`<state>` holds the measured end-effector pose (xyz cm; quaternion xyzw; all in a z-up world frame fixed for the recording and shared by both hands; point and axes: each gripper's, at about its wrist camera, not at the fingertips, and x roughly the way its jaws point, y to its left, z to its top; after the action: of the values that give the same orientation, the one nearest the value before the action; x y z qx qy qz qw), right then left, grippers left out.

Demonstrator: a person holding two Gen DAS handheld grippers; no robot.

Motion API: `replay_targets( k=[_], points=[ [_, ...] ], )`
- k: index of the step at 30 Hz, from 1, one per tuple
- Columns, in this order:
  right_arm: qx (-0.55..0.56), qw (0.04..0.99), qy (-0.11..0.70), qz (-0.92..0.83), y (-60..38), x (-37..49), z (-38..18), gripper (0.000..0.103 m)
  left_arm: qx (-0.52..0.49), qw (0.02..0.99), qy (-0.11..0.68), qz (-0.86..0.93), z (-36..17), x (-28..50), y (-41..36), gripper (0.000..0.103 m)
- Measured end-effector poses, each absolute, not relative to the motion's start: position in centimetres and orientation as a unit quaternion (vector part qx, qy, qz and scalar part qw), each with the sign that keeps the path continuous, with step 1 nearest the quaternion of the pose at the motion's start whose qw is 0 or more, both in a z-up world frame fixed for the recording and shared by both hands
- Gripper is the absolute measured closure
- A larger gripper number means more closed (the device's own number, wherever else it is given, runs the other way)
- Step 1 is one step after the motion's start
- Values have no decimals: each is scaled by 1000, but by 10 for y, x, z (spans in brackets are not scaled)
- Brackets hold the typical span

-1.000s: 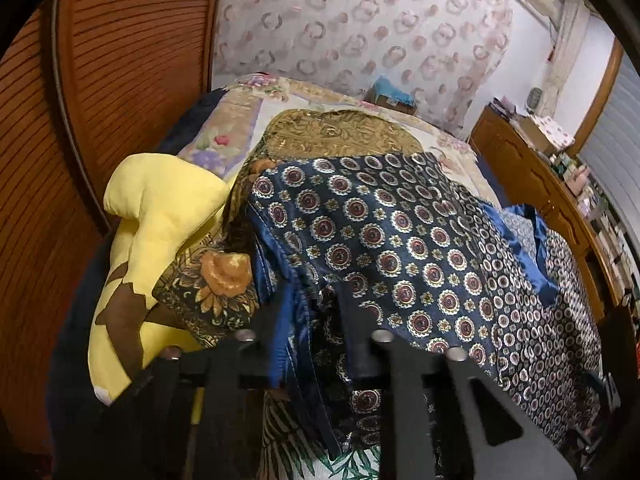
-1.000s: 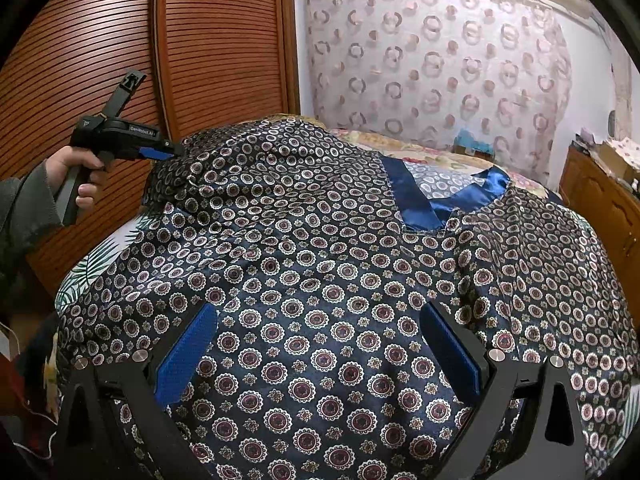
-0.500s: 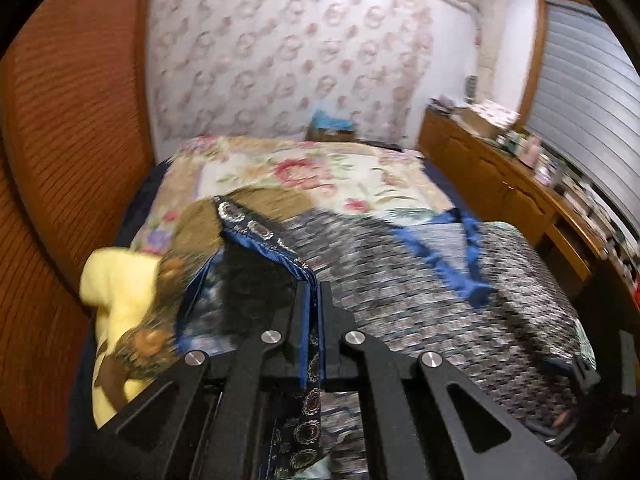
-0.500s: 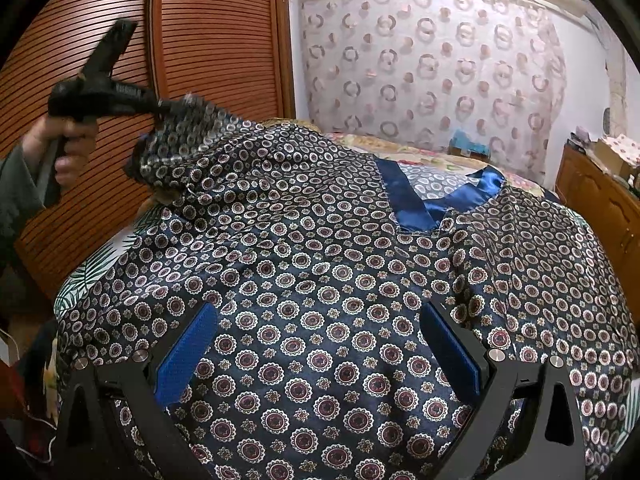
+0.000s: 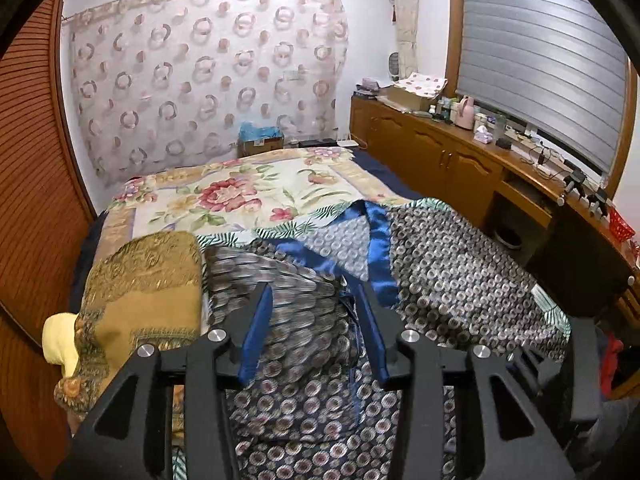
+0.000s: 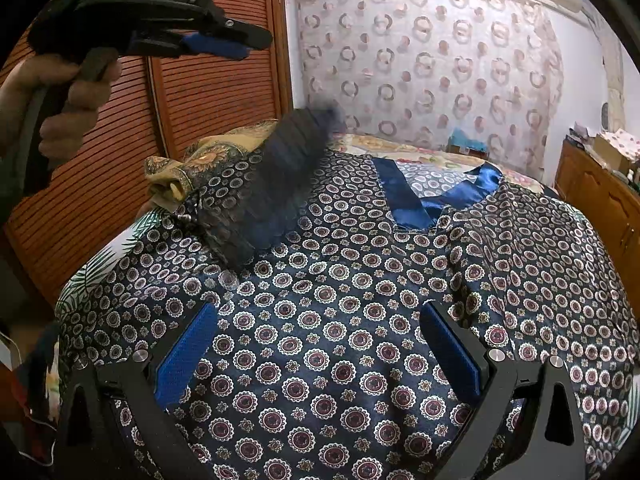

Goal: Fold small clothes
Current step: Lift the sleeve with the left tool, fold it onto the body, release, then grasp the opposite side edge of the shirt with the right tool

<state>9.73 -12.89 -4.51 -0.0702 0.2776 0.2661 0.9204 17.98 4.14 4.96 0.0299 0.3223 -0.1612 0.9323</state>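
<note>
A navy shirt [image 6: 360, 248] with round medallion print and a blue satin collar [image 6: 408, 200] lies spread over the bed. Its left sleeve [image 6: 280, 184] is a blur in mid-air, dropping onto the body of the shirt. A hand holds my left gripper [image 6: 250, 45] high at the upper left, clear of the cloth. In the left wrist view that gripper [image 5: 314, 300] has its jaws opening, with the blurred sleeve [image 5: 280, 280] below and no pad pressing on it. My right gripper [image 6: 319, 312] stands open low over the shirt's front, holding nothing.
A gold-brown patterned cloth [image 5: 140, 280] and a yellow plush [image 5: 58, 340] lie at the bed's left side. The floral bedspread [image 5: 240, 196] stretches beyond the shirt. A slatted wooden wardrobe [image 6: 200, 100] stands on the left, a cluttered wooden sideboard [image 5: 460, 160] on the right.
My left gripper lifted the sleeve up and across toward the shirt's middle, then opened and let it go; the sleeve now falls. The right gripper has stayed put.
</note>
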Motion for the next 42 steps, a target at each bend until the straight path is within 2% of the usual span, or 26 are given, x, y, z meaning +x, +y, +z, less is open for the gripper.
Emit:
replay_targets(
  k=[1, 3, 4, 7, 14, 22, 24, 26, 32, 39, 42],
  points=[
    [-69, 920, 278, 266, -129, 98, -45, 2, 30, 932, 327, -155, 46, 179, 44, 58],
    [-68, 921, 278, 265, -129, 97, -45, 2, 20, 929, 340, -149, 36, 178, 51, 44],
    [-68, 921, 278, 265, -129, 98, -45, 2, 12, 928, 342, -146, 29, 176, 57, 34],
    [-65, 921, 279, 264, -130, 97, -45, 2, 0, 926, 354, -134, 5, 171, 71, 24],
    [-60, 921, 281, 263, -131, 98, -45, 2, -7, 915, 391, -102, -54, 160, 81, 24],
    [-55, 928, 273, 247, -150, 95, -38, 2, 1, 923, 367, -119, -61, 146, 55, 24],
    [-52, 935, 263, 232, -164, 93, -33, 2, 3, 924, 359, -128, -58, 144, 45, 23],
    [-51, 942, 254, 213, -183, 92, -26, 2, 4, 924, 355, -143, -56, 146, 32, 17],
    [-41, 955, 255, 143, -255, 100, -15, 2, 14, 909, 373, -184, -64, 160, -11, 17],
    [-26, 953, 294, 64, -340, 119, -28, 2, 43, 883, 427, -188, -89, 179, -41, 17],
    [1, 946, 321, 49, -369, 130, -37, 4, 66, 884, 426, -181, -96, 177, -48, 17]
  ],
)
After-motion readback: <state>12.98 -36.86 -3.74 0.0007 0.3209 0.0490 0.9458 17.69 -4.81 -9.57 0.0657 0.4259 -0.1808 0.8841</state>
